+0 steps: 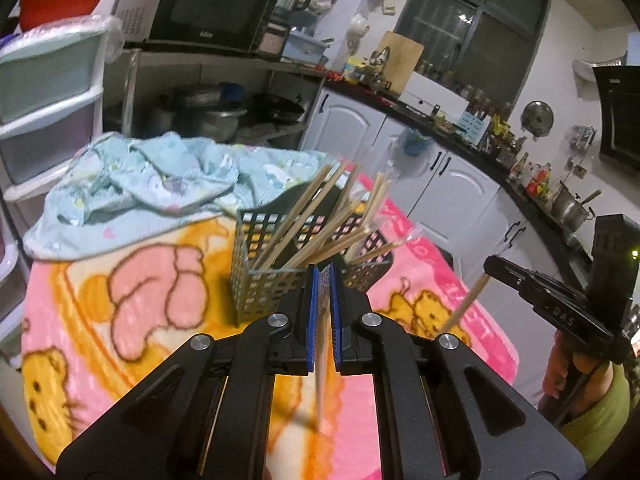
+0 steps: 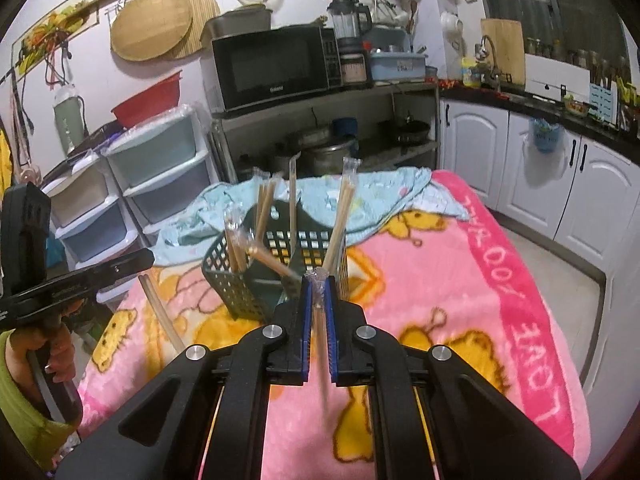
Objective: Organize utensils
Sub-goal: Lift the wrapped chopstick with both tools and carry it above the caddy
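A dark green mesh utensil basket (image 1: 262,280) (image 2: 240,284) stands on the pink blanket and holds several plastic-wrapped wooden chopsticks (image 1: 304,220) (image 2: 340,216) that lean out of it. My left gripper (image 1: 325,276) hovers just short of the basket, shut on a wrapped pair of chopsticks (image 1: 322,376) that hangs down between its blue pads. My right gripper (image 2: 319,284) is likewise shut on a wrapped pair (image 2: 322,344). Each gripper also shows at the edge of the other's view, the right gripper (image 1: 490,266) with its chopsticks (image 1: 466,304) and the left gripper (image 2: 148,258) with its chopsticks (image 2: 160,308).
The pink cartoon blanket (image 1: 152,304) (image 2: 460,280) covers the table, with a crumpled light blue cloth (image 1: 160,176) (image 2: 360,192) behind the basket. Plastic drawers (image 2: 160,176), a shelf with a microwave (image 2: 276,64) and white cabinets (image 2: 540,168) surround it. A hand in a green sleeve (image 2: 24,400) holds the left gripper.
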Motion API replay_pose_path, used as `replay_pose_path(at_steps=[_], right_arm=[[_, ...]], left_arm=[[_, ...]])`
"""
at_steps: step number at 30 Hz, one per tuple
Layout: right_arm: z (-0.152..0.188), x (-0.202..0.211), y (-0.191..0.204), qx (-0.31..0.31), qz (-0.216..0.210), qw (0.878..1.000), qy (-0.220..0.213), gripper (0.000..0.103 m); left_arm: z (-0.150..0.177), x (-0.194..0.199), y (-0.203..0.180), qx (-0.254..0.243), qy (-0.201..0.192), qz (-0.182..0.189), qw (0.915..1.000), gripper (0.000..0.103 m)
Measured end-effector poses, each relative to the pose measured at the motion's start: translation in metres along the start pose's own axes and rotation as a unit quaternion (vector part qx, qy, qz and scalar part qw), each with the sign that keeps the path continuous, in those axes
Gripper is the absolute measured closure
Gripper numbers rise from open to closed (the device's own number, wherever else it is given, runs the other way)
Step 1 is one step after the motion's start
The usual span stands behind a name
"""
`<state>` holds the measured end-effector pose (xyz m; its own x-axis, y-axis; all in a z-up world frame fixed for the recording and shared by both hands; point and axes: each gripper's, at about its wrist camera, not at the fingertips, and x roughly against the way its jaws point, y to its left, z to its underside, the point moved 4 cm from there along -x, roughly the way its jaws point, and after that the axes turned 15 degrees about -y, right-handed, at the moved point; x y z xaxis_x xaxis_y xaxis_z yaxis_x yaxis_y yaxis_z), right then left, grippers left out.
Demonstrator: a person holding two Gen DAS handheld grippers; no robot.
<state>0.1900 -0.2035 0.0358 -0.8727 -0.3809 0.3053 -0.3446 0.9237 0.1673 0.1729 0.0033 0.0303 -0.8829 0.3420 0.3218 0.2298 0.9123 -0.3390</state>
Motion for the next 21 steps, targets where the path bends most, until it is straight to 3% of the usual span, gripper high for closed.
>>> replay_pose_path(at_steps=[21], right_arm=[[-0.106,0.029,0.022,0.047,-0.02,0.991,-0.122,0.098]], left_arm=[[-0.092,0.015,-0.055,-0.057,-0.089,0.054,0.993,0.1]])
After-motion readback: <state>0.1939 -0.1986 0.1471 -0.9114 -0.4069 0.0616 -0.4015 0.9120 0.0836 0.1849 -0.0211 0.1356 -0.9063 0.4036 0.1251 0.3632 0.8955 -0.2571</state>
